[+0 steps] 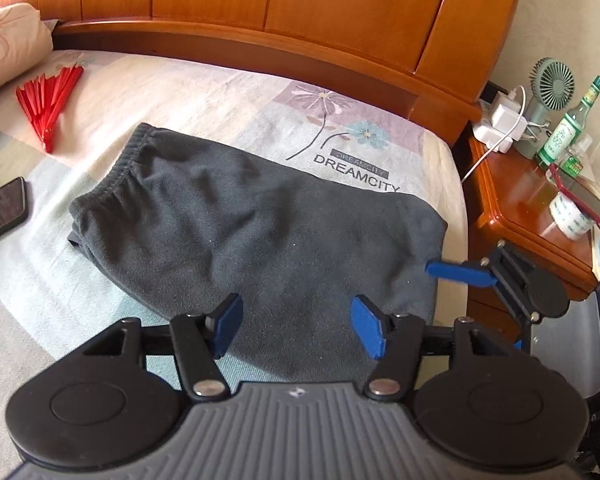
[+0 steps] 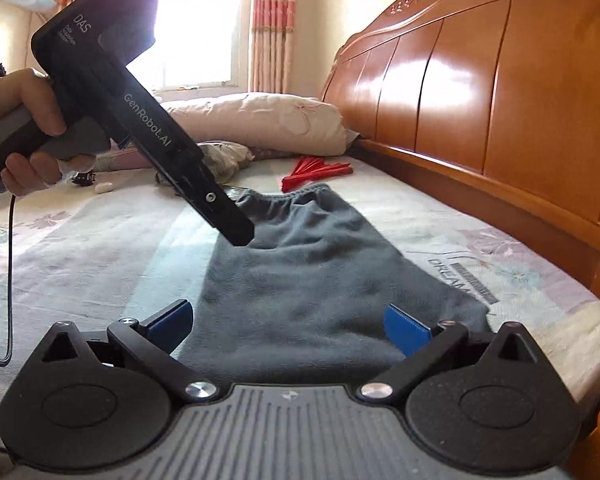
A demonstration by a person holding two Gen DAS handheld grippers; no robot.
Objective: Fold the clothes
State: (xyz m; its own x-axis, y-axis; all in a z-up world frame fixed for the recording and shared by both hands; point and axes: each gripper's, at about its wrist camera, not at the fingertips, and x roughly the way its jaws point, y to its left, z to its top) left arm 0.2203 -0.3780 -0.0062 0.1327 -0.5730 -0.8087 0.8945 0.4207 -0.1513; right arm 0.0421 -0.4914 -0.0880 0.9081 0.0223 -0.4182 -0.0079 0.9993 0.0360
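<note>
grey folded garment (image 1: 256, 220) lies under 2 wide, empty claws: left claw (image 1: 296, 326), right claw (image 2: 288, 326).

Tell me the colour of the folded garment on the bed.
Dark grey, with an elastic waistband; the garment shows best in the left wrist view.

We are in a home bedroom. A bed with a tall orange-brown wooden headboard (image 2: 480, 92) fills most of what we see, covered by a pale flowered sheet (image 1: 228, 92) printed DREAMCITY. At the far left a cream pillow (image 2: 260, 124) lies against the headboard. On the right stands a matching wooden nightstand (image 1: 516, 200) crowded with a small green fan (image 1: 550, 84), a green bottle (image 1: 572, 124) and white chargers (image 1: 504, 120). Far off, striped pink curtains (image 2: 274, 24) frame a bright window (image 2: 196, 24).
</note>
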